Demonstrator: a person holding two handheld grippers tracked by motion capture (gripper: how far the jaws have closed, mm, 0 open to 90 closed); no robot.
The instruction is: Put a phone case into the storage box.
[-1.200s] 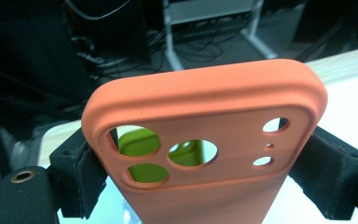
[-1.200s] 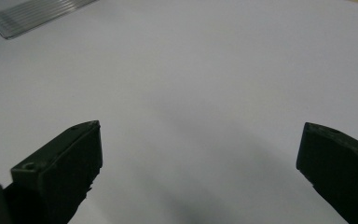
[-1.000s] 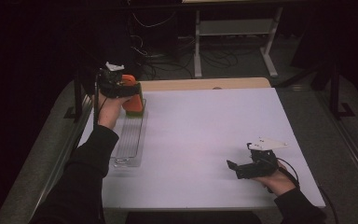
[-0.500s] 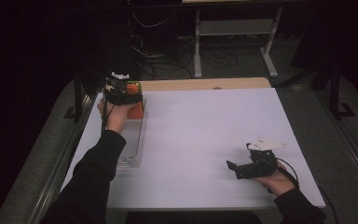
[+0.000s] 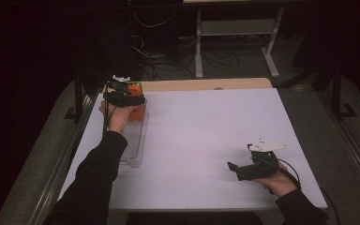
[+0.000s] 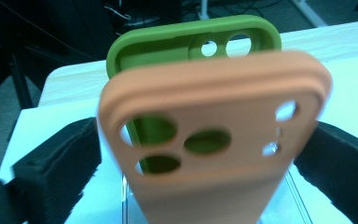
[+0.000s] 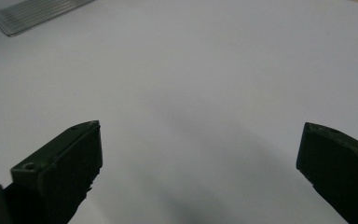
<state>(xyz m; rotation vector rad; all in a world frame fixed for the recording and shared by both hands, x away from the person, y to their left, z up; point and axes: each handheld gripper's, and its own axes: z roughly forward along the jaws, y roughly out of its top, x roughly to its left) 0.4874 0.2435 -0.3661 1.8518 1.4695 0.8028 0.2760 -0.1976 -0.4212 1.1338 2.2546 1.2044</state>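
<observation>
Left gripper (image 5: 130, 101): fingers have just been opening — now spread, the orange phone case (image 6: 214, 154) between them, pads apart from its edges.
Case: stands upright in the clear rack (image 5: 132, 140), long axis vertical, just before the green case (image 6: 191, 42).
Right gripper (image 5: 239, 169): fingers spread, empty — well apart on the white surface (image 5: 206, 126).
Nearer hand: left.

1. Both forearms wear long black sleeves (bare hands beyond the cuffs).
2. The left gripper (image 5: 124, 96) is black with a small white part on top and a dark trailing cable.
3. The right gripper (image 5: 236, 169) is black, topped by a pale grey three-cornered plate, its cable looping toward 4 o'clock.
4. Its jaws are blocky and matte black.
</observation>
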